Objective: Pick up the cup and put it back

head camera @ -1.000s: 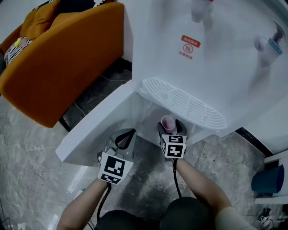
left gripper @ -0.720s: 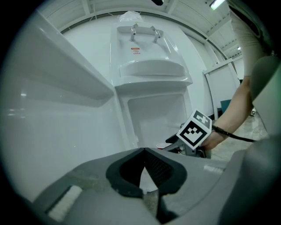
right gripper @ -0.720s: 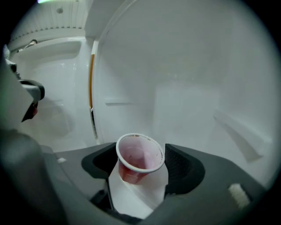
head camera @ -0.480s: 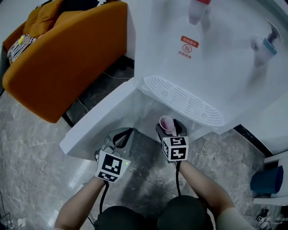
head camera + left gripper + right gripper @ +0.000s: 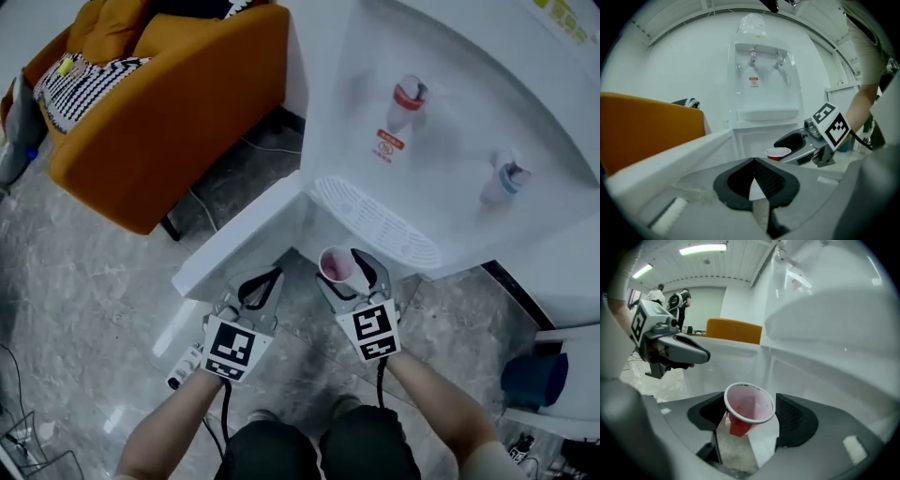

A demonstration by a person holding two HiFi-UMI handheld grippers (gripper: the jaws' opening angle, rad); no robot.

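A red cup [image 5: 335, 264] with a white rim hangs in the air, empty, in front of the white water dispenser [image 5: 450, 141]. My right gripper [image 5: 345, 269] is shut on it, one pad on each side of its wall. In the right gripper view the cup [image 5: 748, 401] stands upright between the black pads [image 5: 794, 416]. It is just below the slotted drip tray [image 5: 375, 223]. To the left, my left gripper [image 5: 258, 284] is shut with nothing in it. Its tips meet in the left gripper view [image 5: 754, 161], which also shows the cup [image 5: 777, 153].
The dispenser's lower cabinet door [image 5: 239, 246] swings open to the left beside my left gripper. A red tap [image 5: 406, 98] and a blue tap [image 5: 502, 178] stick out above the tray. An orange sofa [image 5: 178, 103] is at the far left, a blue bin [image 5: 532, 378] at the right.
Both grippers have risen, the right one more, carrying the cup up and out from the cabinet opening. The view has tilted so both taps now show.
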